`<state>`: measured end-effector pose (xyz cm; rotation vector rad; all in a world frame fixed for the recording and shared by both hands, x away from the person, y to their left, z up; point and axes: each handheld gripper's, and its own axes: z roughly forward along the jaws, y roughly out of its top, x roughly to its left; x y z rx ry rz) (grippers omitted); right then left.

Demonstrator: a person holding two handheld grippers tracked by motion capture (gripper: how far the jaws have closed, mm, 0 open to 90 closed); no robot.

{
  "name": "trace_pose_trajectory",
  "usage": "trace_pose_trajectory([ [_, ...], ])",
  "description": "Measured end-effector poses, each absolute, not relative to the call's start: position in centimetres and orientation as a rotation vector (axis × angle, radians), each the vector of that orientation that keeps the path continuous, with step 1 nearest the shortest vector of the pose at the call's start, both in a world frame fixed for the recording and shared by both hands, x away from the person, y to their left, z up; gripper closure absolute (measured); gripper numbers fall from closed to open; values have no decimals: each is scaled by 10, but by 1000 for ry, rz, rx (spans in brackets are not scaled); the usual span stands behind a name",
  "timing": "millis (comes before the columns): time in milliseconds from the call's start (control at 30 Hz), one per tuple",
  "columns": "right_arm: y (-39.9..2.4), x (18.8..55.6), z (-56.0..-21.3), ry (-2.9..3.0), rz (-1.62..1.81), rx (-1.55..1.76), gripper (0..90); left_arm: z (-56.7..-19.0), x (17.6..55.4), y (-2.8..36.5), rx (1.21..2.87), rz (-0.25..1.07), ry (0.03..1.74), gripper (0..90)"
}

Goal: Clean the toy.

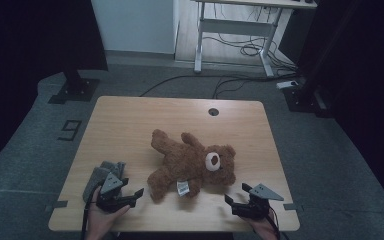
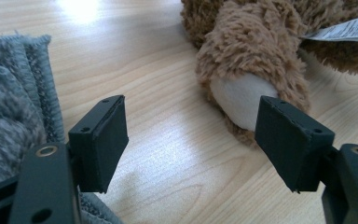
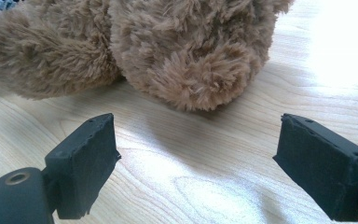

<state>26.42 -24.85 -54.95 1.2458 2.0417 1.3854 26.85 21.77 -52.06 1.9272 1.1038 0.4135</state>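
Both pairs of jaws are held wide, nothing between the pads. The left gripper point(image 2: 191, 140) is aimed low at the bear's point(image 1: 192, 162) pale-soled foot point(image 2: 240, 100), with the grey cloth point(image 2: 14, 112) just beside it; the right gripper point(image 3: 196, 163) is aimed at the head, apparently so the bear can be taken from both ends. The bear lies mid-table point(image 1: 130, 120), near both grippers but untouched. Its tag point(image 2: 342, 30) is cut off and unreadable; the cloth's shape cannot be made out.
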Motion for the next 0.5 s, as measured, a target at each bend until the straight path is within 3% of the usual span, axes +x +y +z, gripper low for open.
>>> trace_pose_trajectory([
  [500,-249,265,-549,2044,1372,1216,121,-516,270,218,1921,378,1090,258],
])
